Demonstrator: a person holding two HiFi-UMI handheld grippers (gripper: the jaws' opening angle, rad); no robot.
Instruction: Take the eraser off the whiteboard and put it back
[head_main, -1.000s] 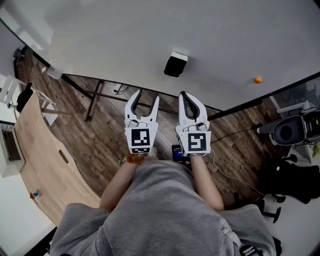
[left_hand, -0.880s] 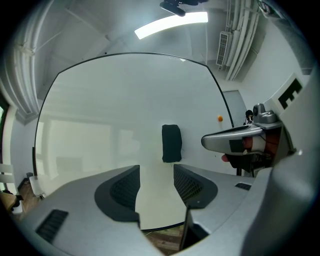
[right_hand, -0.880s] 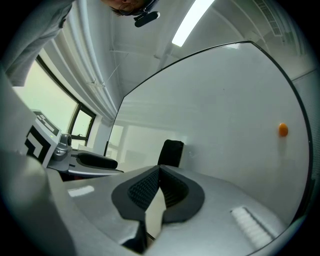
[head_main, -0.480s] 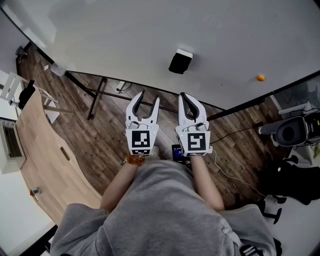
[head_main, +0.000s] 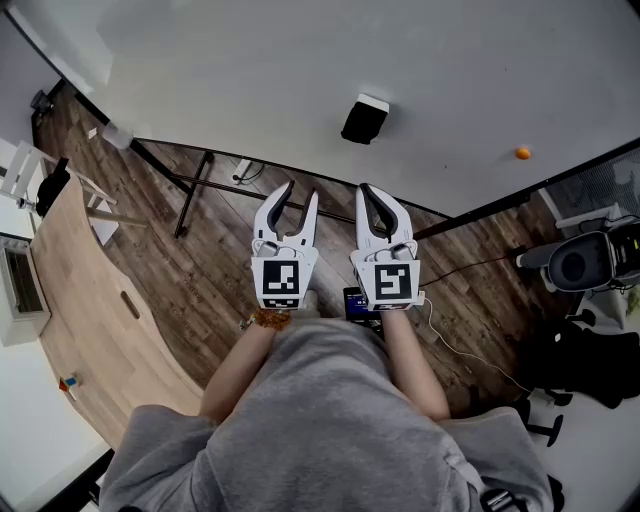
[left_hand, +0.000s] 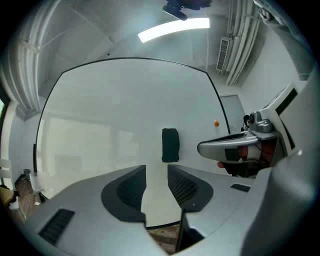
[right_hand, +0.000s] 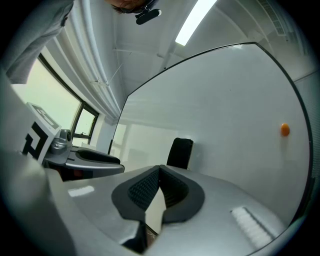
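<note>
The black eraser (head_main: 365, 119) clings to the whiteboard (head_main: 300, 70), ahead of both grippers and apart from them. It shows upright beyond the jaws in the left gripper view (left_hand: 170, 145) and in the right gripper view (right_hand: 180, 152). My left gripper (head_main: 291, 190) points at the board; its jaws have just been closing, a gap still stands between them and nothing is in it. My right gripper (head_main: 373, 189) is beside it, shut with its tips together and empty. Each gripper appears in the other's view: the right gripper (left_hand: 235, 147) and the left gripper (right_hand: 85, 160).
A small orange magnet (head_main: 522, 153) sits on the board to the right of the eraser. Below the board are its black stand legs (head_main: 190, 195) on a wood floor. A curved wooden table (head_main: 90, 320) is at left, a chair and dark gear (head_main: 590, 260) at right.
The left gripper's jaws have come closer together. The eraser sits slightly further right and higher in the head view; the right gripper looks unchanged.
</note>
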